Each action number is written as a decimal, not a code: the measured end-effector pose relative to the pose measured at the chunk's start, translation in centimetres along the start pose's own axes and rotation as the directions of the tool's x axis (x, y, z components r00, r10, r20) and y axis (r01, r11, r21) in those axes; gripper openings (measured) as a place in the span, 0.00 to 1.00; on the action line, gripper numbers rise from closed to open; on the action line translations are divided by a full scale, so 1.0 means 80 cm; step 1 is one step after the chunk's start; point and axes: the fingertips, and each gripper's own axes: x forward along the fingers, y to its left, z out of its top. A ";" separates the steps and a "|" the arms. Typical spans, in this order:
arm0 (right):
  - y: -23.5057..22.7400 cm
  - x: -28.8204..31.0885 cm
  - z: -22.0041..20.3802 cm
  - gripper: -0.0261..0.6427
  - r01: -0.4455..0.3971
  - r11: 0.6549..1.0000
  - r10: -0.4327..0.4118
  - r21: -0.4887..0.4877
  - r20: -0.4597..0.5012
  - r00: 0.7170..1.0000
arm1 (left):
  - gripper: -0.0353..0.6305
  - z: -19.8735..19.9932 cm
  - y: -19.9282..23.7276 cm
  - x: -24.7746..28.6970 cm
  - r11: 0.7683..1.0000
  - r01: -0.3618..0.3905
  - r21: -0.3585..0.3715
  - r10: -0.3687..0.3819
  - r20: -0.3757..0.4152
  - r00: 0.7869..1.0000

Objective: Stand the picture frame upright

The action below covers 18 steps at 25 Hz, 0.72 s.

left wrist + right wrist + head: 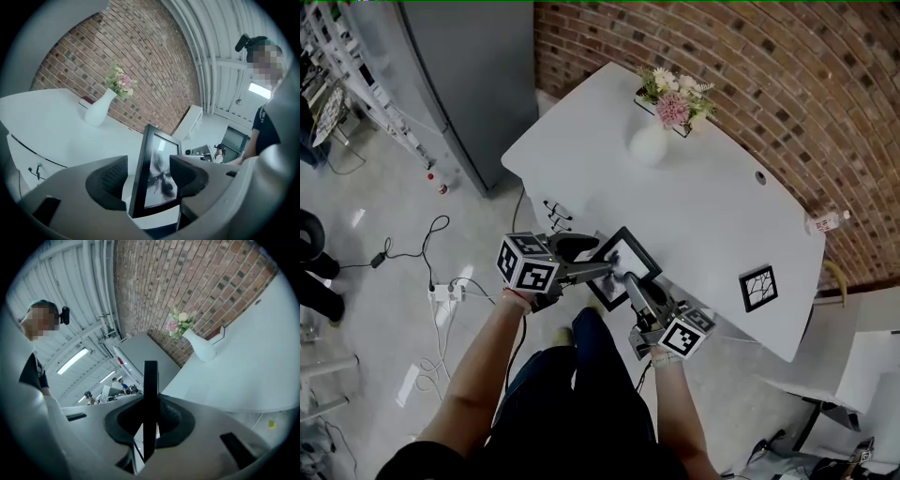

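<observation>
The black picture frame (623, 267) with a dark flower print hangs at the near edge of the white table (712, 197), raised off the tabletop. In the left gripper view the frame (157, 173) stands upright between the pads of my left gripper (150, 178), with a gap to the left pad; that gripper is open. My right gripper (151, 420) is shut on the frame's thin black edge (150, 390), which runs vertically between its pads. In the head view the left gripper (605, 272) comes in from the left and the right gripper (630, 279) from below.
A second small frame (758, 288) stands near the table's right front. A white vase of flowers (650, 143) is at the far side, before a brick wall. A bottle (827, 223) lies at the right edge. Cables and a power strip (445, 292) lie on the floor.
</observation>
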 end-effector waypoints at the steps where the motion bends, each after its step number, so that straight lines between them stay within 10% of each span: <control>1: 0.002 0.002 0.001 0.11 -0.012 1.000 0.012 -0.018 -0.018 1.000 | 0.49 0.001 -0.002 0.001 1.000 0.018 0.009 -0.018 -0.016 1.000; 18: -0.044 0.062 0.077 0.11 -0.157 0.977 0.129 -0.148 -0.180 0.975 | 0.29 0.068 0.062 0.037 0.999 -0.003 0.045 0.004 -0.014 1.000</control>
